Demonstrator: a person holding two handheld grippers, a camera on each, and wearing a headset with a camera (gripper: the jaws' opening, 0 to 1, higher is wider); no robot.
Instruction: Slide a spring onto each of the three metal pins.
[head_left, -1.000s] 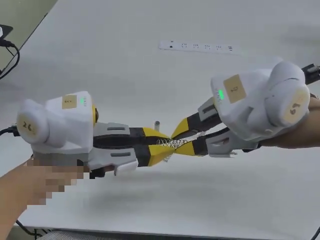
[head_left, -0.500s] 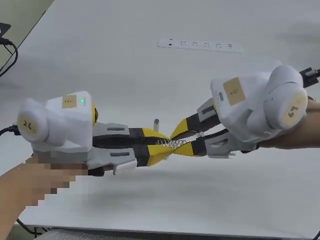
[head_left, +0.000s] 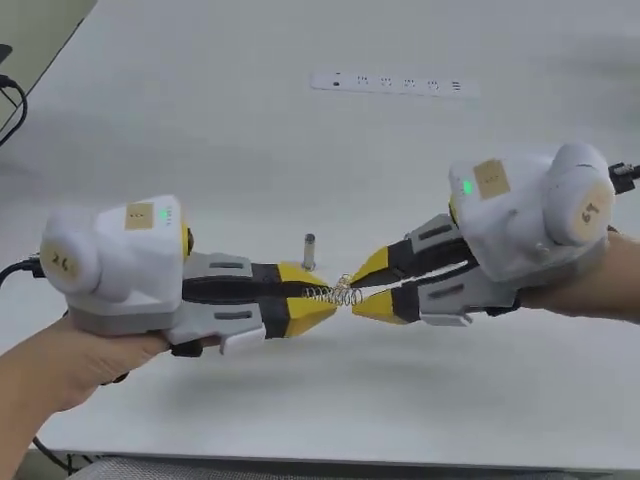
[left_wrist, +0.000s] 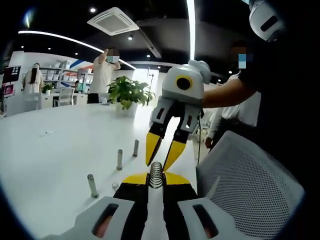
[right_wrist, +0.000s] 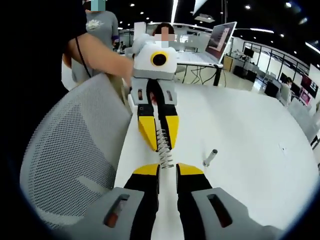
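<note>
left gripper (head_left: 326, 297) pinches spring (head_left: 341, 294) lying sideways at frame centre, free end between spread jaws of right gripper (head_left: 353, 294), upright pin (head_left: 309, 248) just above.

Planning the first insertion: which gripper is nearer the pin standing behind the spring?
Left. The left gripper holds the spring just in front of the pin; the right gripper sits farther off to its right.

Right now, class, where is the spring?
In the head view the spring sits mid-frame, clamped in the left hand-held gripper, its free end at the right hand-held gripper, just in front of a metal pin.
</note>
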